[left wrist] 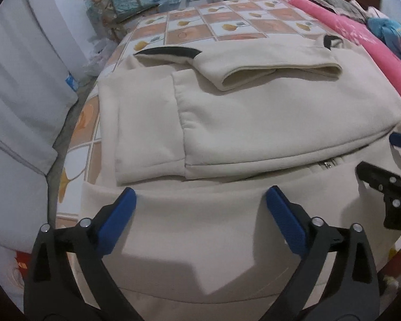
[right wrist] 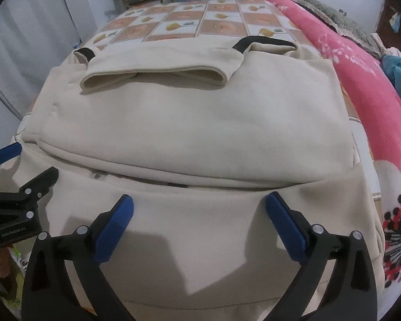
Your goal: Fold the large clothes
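Now the cream jacket (left wrist: pixel 227 123) lies flat on the bed (left wrist: pixel 227 24), partly folded, and it fills most of both views. Its long side runs from 9 o'clock to 3 o'clock across each view. A folded flap with a zip (left wrist: pixel 330 163) covers the far part, and a rolled sleeve (left wrist: pixel 278 73) lies across the top near 12 o'clock. The near part, a flat band of cloth, is right under the claws.

The left claw (left wrist: pixel 200 198) is wide open and holds nothing. Its blue pads (left wrist: pixel 120 219) hang just above the near band, with only cloth seen between them. The right claw (right wrist: pixel 199 203) is wide open too, and it holds nothing. Its pads (right wrist: pixel 286 224) hang over the same band, just short of the flap edge.

The two claws are side by side. In the left view the right claw peeks in at 3 o'clock. In the right view the left claw (right wrist: pixel 29 160) peeks in at 9 o'clock. Both point steeply down at the cloth.

I think the next move is to pinch the near band, one claw near each end, and lift it toward 12 o'clock. Each claw is about as near to the cloth as the other. A pink blanket (right wrist: pixel 361 80) lies beside the jacket at 3 o'clock.
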